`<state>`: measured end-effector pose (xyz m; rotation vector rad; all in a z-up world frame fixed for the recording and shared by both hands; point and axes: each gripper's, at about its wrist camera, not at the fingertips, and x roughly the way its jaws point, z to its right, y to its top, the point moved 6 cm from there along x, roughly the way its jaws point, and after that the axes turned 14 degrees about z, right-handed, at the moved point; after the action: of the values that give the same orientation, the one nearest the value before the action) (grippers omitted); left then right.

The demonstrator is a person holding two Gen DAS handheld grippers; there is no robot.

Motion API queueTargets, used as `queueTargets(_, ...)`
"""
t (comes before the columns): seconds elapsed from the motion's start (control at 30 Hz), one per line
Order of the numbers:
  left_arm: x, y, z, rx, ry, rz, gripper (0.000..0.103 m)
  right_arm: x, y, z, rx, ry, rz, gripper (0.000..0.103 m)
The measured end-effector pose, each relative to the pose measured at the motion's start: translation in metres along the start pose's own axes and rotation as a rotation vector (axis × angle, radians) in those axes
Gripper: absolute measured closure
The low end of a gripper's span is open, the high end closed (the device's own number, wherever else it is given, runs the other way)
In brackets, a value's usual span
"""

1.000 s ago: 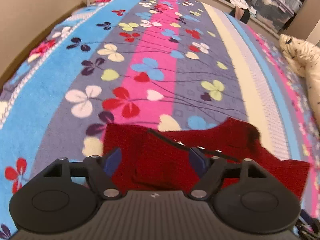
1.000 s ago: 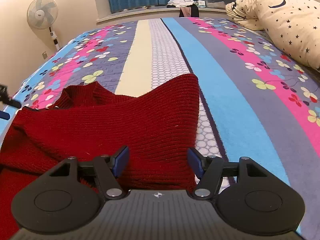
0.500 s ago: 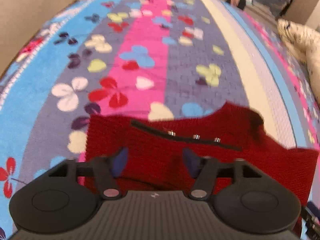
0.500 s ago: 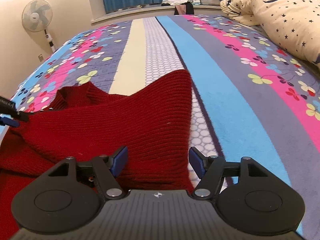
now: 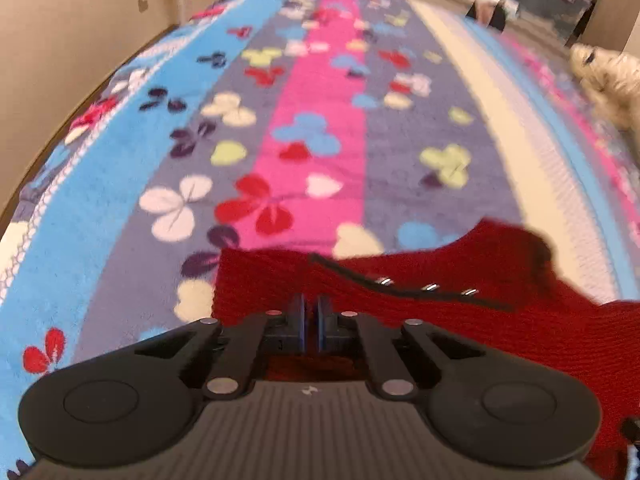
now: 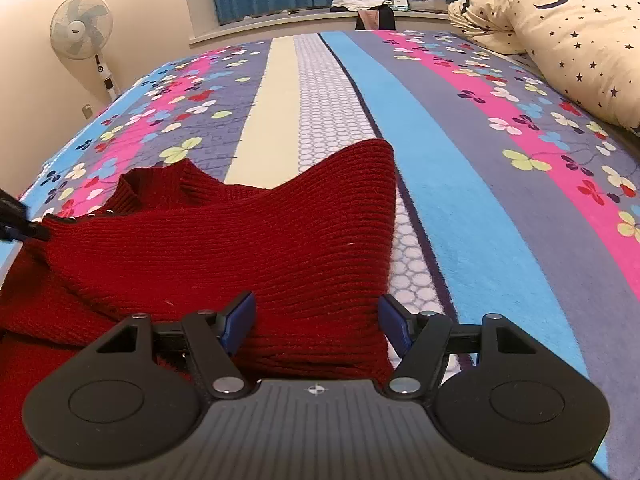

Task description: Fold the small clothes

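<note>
We see a dark red knit sweater (image 6: 248, 248) lying rumpled on a bed covered by a striped floral blanket (image 6: 460, 184). The garment sits at the near end of the bed, spread across the cream, honeycomb and purple stripes.

The left claw (image 5: 310, 322) has its blue pads brought together with only a thin slit between them, positioned over the sweater's near left edge. We take it to be pinching the knit, although the left wrist view is blurred and the fabric between the pads is not clearly resolved. A dark placket (image 5: 408, 286) with three metal snaps runs across the sweater just ahead of this claw.

The right claw (image 6: 316, 322) stands wide open, its two blue pads straddling a raised fold of the sweater. We cannot tell whether either pad is touching the knit.

A star-printed pillow (image 6: 568, 48) rests at the right side of the bed. A standing fan (image 6: 82, 32) is near the wall beyond the left edge.
</note>
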<state>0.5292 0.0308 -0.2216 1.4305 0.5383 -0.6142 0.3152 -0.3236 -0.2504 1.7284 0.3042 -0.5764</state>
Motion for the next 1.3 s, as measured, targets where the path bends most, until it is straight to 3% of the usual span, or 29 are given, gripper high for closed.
queueTargets(0.13,-0.035,0.014,-0.001,-0.072,-0.079,0.04,0.098,-0.001,0.002,0.003,0.022,-0.015,0.022,0.034)
queueTargets(0.23,-0.052,0.006,-0.01,-0.094,-0.099,0.037,0.098,0.001,0.006,0.005,0.042,-0.016,0.033,0.034)
queueTargets(0.37,-0.029,-0.026,-0.034,-0.094,0.009,-0.037,0.101,0.009,0.017,0.005,0.054,-0.025,0.067,0.034)
queueTargets(0.43,-0.011,-0.045,-0.044,-0.025,0.092,-0.057,0.103,0.023,0.02,0.0,0.037,-0.024,0.039,0.034)
queueTargets(0.47,-0.008,-0.05,-0.048,-0.028,0.083,-0.057,0.103,0.033,0.021,-0.003,0.011,-0.039,0.027,0.035)
queueTargets(0.53,-0.008,-0.049,-0.052,-0.049,0.065,-0.035,0.102,0.052,0.024,-0.006,-0.051,-0.081,0.021,0.048)
queueTargets(0.57,-0.009,-0.047,-0.053,-0.063,0.058,-0.036,0.102,0.064,0.023,-0.005,-0.072,-0.097,-0.002,0.048)
queueTargets(0.63,-0.008,-0.043,-0.053,-0.066,0.049,-0.038,0.098,0.09,0.017,0.007,-0.044,-0.105,-0.059,0.034)
queueTargets(0.67,-0.01,-0.042,-0.054,-0.06,0.054,-0.042,0.09,0.097,0.018,0.012,-0.036,-0.11,-0.071,0.031)
queueTargets(0.73,-0.016,-0.043,-0.057,-0.048,0.066,-0.036,0.042,0.099,0.025,0.017,0.007,-0.097,-0.11,0.032)
queueTargets(0.83,-0.037,-0.05,-0.066,-0.038,0.109,0.008,0.01,0.069,0.033,0.024,0.083,-0.064,-0.091,0.037)
queueTargets(0.9,-0.05,-0.063,-0.072,-0.038,0.099,0.02,0.006,0.045,0.02,0.026,0.063,-0.047,-0.101,0.037)
queueTargets(0.97,-0.056,-0.083,-0.076,-0.016,0.107,-0.004,0.003,0.041,-0.008,0.027,0.029,-0.049,-0.151,0.029)
queueTargets(1.0,-0.061,-0.094,-0.079,-0.007,0.122,-0.012,0.003,0.039,-0.015,0.031,0.05,-0.064,-0.116,0.018)
queueTargets(1.1,-0.09,-0.121,-0.088,-0.04,0.115,-0.044,0.003,0.025,-0.014,0.048,0.238,-0.104,-0.126,0.018)
queueTargets(1.2,-0.128,-0.155,-0.1,-0.066,0.087,-0.071,0.003,-0.025,-0.015,0.054,0.373,-0.065,-0.103,0.017)
queueTargets(1.3,-0.166,-0.192,-0.11,-0.068,0.053,-0.112,0.003,-0.086,-0.038,0.052,0.297,-0.014,-0.128,0.014)
